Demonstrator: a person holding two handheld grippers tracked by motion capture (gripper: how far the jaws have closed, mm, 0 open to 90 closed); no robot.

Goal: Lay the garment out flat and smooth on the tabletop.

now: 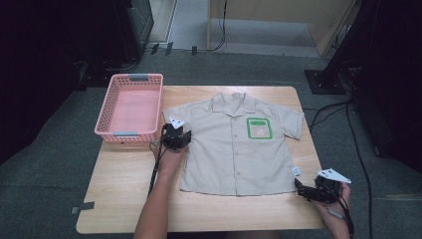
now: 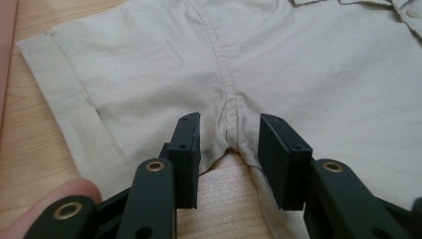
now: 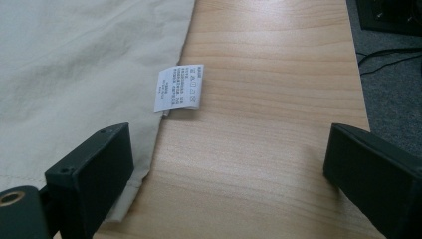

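Both grippers sit at the edges of the beige shirt (image 1: 234, 147), which lies flat, front up, collar away from the person, on the wooden table (image 1: 119, 199). Left of the shirt stands a pink basket (image 1: 130, 107), just beside its sleeve. At the shirt's left armpit the left gripper (image 2: 229, 149) has its jaws partly apart, straddling the seam where sleeve meets side; the pads seem not to press the cloth, though the angle leaves that unsure. Off the shirt's lower right corner the right gripper (image 3: 229, 164) is spread wide, one jaw over the hem, holding nothing, near the white care label (image 3: 177, 87).
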